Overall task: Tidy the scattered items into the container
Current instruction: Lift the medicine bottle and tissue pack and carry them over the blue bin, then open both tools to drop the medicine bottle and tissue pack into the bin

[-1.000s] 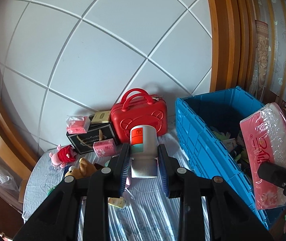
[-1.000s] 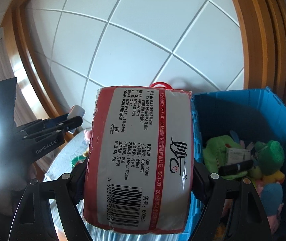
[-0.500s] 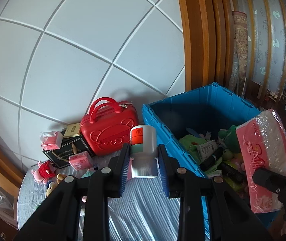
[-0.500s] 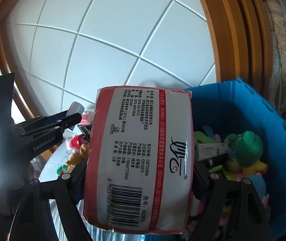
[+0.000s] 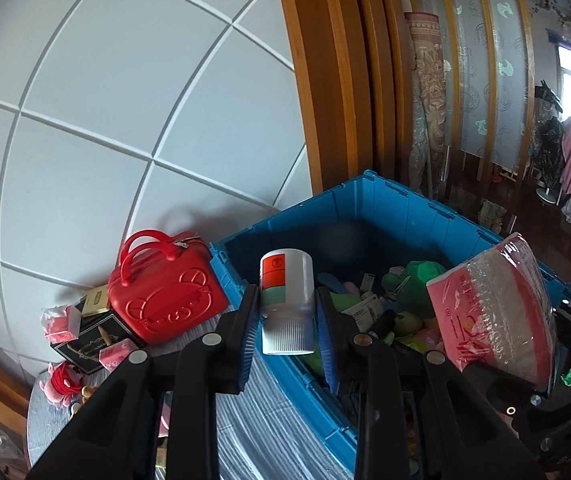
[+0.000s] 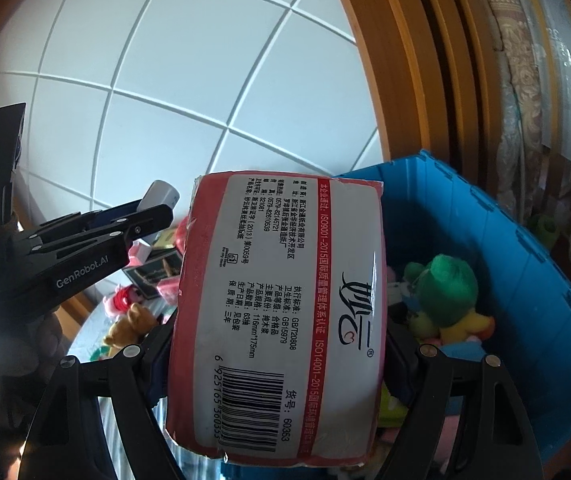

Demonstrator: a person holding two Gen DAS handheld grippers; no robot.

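One white bottle is clamped in the left gripper at the near-left rim of one blue crate, and one tissue pack is clamped in the right gripper. One red case and three pink packets are seen left of the crate.

wrist views, angled down, sharing blue crate

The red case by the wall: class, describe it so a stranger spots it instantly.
Start at the big blue crate. Just left of its corner, against the white panelled wall, stands the red case. Unlike the small pink packets and black box beside it, it is hard, glossy, with two looped handles.
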